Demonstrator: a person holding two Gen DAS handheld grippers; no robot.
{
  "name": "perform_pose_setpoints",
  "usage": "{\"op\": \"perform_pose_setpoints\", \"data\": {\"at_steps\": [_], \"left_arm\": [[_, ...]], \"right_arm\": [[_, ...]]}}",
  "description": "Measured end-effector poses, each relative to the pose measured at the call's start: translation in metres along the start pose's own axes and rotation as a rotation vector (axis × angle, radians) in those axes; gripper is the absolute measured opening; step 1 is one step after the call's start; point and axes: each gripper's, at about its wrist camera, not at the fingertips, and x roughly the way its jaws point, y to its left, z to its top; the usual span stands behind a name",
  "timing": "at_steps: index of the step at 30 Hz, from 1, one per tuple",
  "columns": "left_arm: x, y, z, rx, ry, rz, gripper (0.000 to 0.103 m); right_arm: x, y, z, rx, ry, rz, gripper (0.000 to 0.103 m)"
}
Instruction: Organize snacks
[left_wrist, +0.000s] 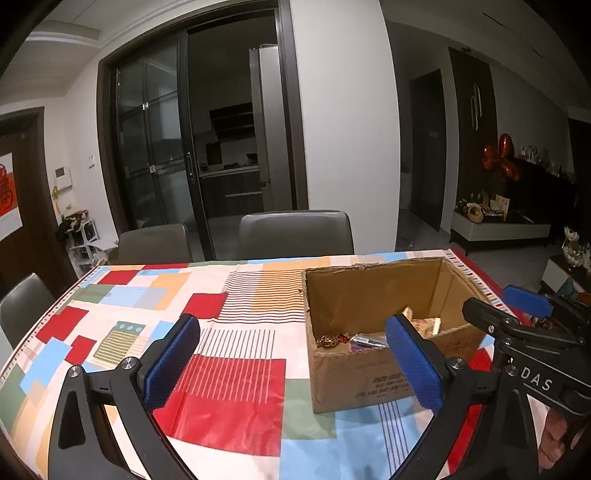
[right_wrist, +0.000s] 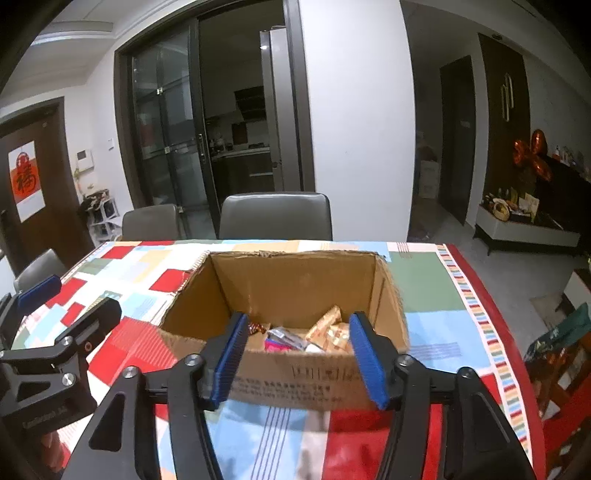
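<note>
The snacks (right_wrist: 314, 334) lie inside the cardboard box (right_wrist: 295, 384) on the table (right_wrist: 424, 295). The right gripper (right_wrist: 299, 360), just before the box, and the left gripper (left_wrist: 291, 363), to the box's left, are both released and empty. Reaching in carelessly, a finger may catch the torn rim and push the light box.

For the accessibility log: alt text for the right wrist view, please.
Open right gripper, empty, points at an open cardboard box of wrapped snacks on a colourful patchwork tablecloth. The left gripper sits at left; grey chairs stand behind.
</note>
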Motion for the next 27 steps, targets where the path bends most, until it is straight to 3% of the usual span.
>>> {"op": "perform_pose_setpoints", "data": {"at_steps": [7,27], "left_arm": [[-0.038,-0.003,-0.007,-0.011,-0.003,-0.021,0.103],[-0.142,-0.019,-0.047,0.004,-0.060,-0.035,0.103]], "right_arm": [[-0.043,-0.006,-0.012,0.015,-0.007,-0.023,0.074],[-0.151,-0.018,-0.060,-0.005,-0.060,-0.071,0.084]]}}
